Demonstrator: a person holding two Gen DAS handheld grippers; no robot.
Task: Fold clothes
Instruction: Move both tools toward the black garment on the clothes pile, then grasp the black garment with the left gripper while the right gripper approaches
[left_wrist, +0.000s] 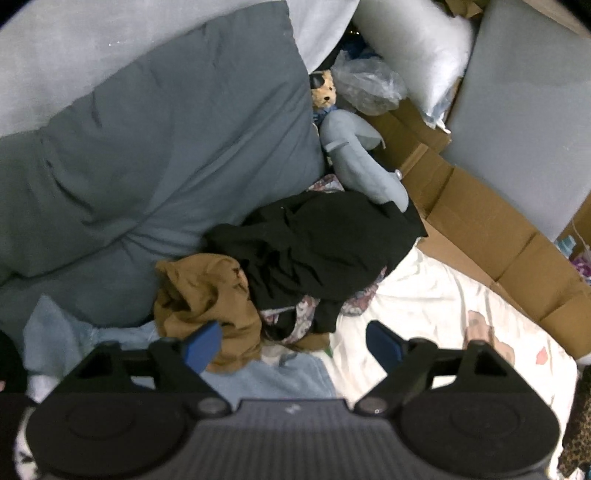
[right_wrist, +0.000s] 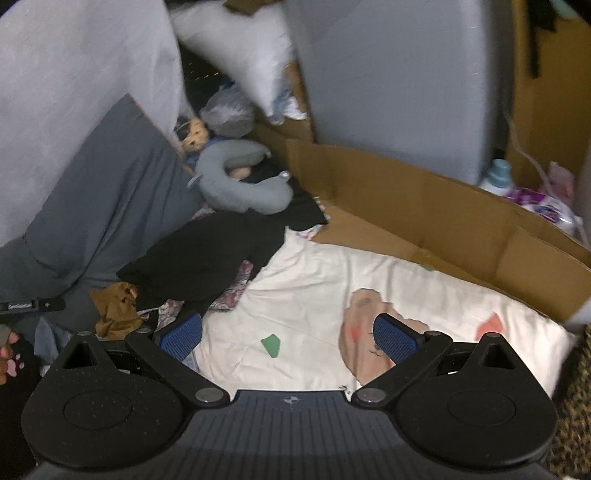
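Note:
A heap of crumpled clothes lies on the bed: a black garment (left_wrist: 317, 251) on top, a brown one (left_wrist: 207, 295) at its left, a floral piece (left_wrist: 295, 314) underneath. My left gripper (left_wrist: 293, 345) hovers open just in front of the heap, its left blue pad beside the brown garment, nothing between the fingers. In the right wrist view the black garment (right_wrist: 207, 258) and brown garment (right_wrist: 114, 314) sit at the left. My right gripper (right_wrist: 288, 339) is open over the white printed sheet (right_wrist: 314, 288), right of the heap, holding nothing.
A grey duvet (left_wrist: 147, 147) bulges at the left. A grey neck pillow (left_wrist: 362, 162) and a small plush toy (left_wrist: 325, 92) lie behind the heap. Flattened cardboard (right_wrist: 424, 210) borders the sheet at the right, with a grey cushion (right_wrist: 399, 81) and a white pillow (right_wrist: 243, 48) beyond. A light blue cloth (left_wrist: 288, 373) lies under my left gripper.

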